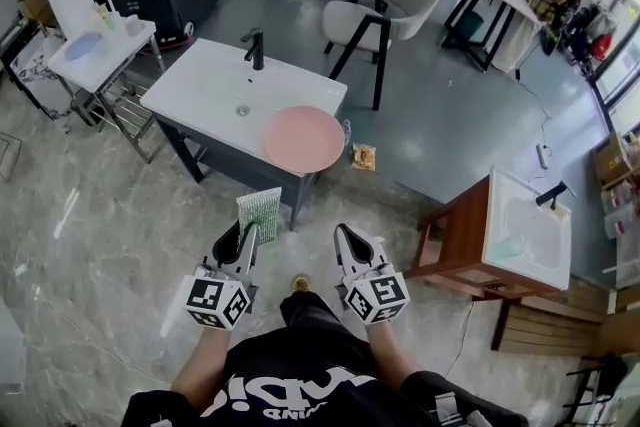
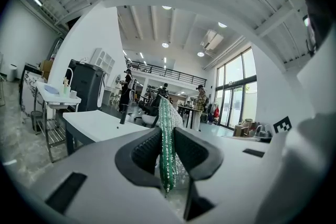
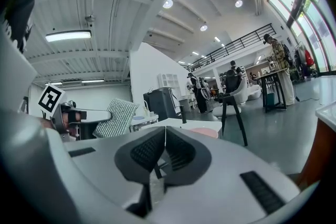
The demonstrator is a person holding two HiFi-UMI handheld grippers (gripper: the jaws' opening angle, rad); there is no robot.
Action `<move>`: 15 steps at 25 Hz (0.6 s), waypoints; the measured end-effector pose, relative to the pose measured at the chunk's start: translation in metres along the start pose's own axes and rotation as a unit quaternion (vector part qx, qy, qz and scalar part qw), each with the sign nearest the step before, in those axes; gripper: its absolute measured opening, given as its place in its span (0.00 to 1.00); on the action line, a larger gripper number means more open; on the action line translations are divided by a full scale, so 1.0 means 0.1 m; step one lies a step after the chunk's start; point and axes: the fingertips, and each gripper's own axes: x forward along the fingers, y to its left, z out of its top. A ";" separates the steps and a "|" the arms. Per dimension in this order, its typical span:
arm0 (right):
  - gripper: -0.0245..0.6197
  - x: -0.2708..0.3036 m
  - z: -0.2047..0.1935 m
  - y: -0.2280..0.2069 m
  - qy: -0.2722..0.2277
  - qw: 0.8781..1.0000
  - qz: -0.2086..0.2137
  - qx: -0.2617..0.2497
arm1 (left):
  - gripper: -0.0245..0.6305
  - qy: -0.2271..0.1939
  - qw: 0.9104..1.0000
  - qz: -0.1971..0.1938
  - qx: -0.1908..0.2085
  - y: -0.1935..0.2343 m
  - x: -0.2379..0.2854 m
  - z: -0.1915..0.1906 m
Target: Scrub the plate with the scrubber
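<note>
A pink plate (image 1: pixel 302 138) lies on the near right corner of a white sink counter (image 1: pixel 210 80), partly over its edge; its rim also shows in the right gripper view as the plate (image 3: pixel 206 132). My left gripper (image 1: pixel 247 233) is shut on a green sparkly scrubber (image 1: pixel 259 211), which stands edge-on between its pads as the scrubber (image 2: pixel 167 139). My right gripper (image 1: pixel 346 236) is shut with nothing between its jaws, to the right of the left one. From the right gripper (image 3: pixel 164 141), the scrubber (image 3: pixel 119 118) shows at the left. Both grippers hover over the floor, short of the counter.
A black faucet (image 1: pixel 256 48) stands at the counter's back. A small white table (image 1: pixel 100 50) with a bottle sits at left, a second sink on a wooden cabinet (image 1: pixel 520 235) at right. Chairs (image 1: pixel 385 20) and desks stand behind. A small packet (image 1: pixel 363 156) lies on the floor.
</note>
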 end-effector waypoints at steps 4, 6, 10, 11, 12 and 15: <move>0.07 0.34 0.13 -0.27 0.002 1.000 0.009 -0.002 | 0.18 0.001 1.000 0.005 0.000 0.10 0.39 0.10; 0.07 0.52 0.17 -0.39 0.002 1.000 0.018 -0.002 | 0.18 -0.001 1.000 0.011 0.002 0.17 0.59 0.14; 0.07 0.77 0.22 -0.66 0.006 1.000 0.029 -0.002 | 0.18 -0.005 1.000 0.022 0.001 0.24 0.97 0.18; 0.07 0.82 0.24 -0.73 0.007 1.000 0.030 -0.002 | 0.18 -0.006 1.000 0.024 0.001 0.25 1.05 0.20; 0.07 0.87 0.25 -0.78 0.008 0.999 0.031 -0.002 | 0.18 -0.006 1.000 0.026 0.000 0.26 1.11 0.21; 0.07 1.00 0.28 -0.90 0.010 0.999 0.035 -0.004 | 0.18 -0.008 1.000 0.030 0.000 0.29 1.27 0.23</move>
